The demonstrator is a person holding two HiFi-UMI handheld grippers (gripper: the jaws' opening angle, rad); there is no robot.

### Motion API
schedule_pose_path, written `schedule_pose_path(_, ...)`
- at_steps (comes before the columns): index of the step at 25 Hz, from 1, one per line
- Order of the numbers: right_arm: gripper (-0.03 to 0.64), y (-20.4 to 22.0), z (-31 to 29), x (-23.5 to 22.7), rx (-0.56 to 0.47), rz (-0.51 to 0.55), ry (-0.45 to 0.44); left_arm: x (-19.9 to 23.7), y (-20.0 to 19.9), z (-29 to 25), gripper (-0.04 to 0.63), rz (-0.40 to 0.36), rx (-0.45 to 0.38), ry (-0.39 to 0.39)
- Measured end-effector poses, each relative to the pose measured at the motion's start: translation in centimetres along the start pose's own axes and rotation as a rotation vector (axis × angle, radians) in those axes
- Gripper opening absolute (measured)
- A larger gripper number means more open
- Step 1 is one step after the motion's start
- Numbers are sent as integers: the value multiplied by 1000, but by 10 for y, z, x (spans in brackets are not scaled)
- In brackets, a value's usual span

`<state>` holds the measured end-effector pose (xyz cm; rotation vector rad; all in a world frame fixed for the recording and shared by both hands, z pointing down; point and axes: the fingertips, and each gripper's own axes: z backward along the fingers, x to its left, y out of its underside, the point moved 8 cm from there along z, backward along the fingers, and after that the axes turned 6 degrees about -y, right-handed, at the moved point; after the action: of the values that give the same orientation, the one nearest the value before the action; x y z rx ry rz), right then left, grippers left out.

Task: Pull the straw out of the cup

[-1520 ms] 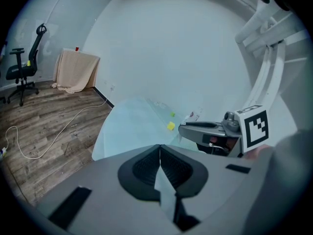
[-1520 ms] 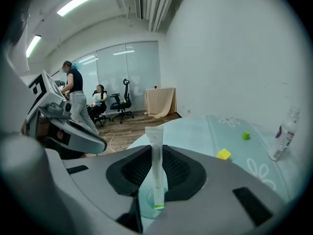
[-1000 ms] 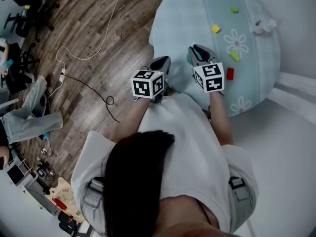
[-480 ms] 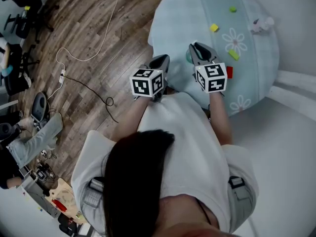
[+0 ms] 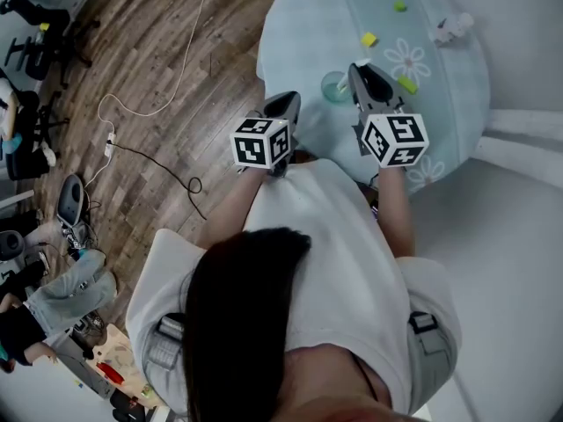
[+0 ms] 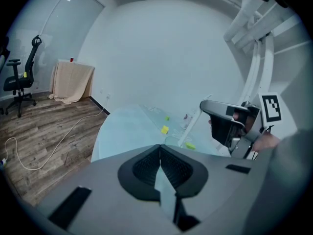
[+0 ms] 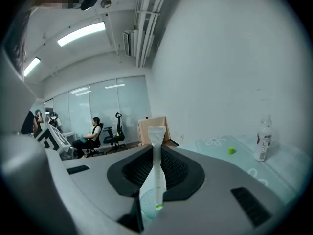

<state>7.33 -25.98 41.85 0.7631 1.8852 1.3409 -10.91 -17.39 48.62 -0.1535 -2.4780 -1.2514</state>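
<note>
A clear cup stands on the round pale blue table, also seen ahead in the left gripper view as the cup. My right gripper is shut on a white straw, whose green-tipped lower end hangs over the cup's mouth. In the left gripper view the straw slants up from the cup's rim to the right gripper. I cannot tell if its end is still inside. My left gripper is shut and empty, held at the table's near edge, left gripper left of the cup.
On the flowered cloth lie a yellow block and two green blocks. A small bottle stands at the far right. A cable runs over the wooden floor on the left, where people sit by chairs.
My right gripper has risen with the straw and moved toward the table's middle. The cup now shows beside it. The left gripper has stayed put.
</note>
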Motion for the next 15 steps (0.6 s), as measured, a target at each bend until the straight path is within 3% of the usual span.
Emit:
schedule_pose_path(9,63,-14,49,3,-94,21,54,-25,8,5,11,-43,-18,15)
schedule_pose_path(15,64,-10,78,3,-79,23,107,-42,17,9,11,-73,-16,35)
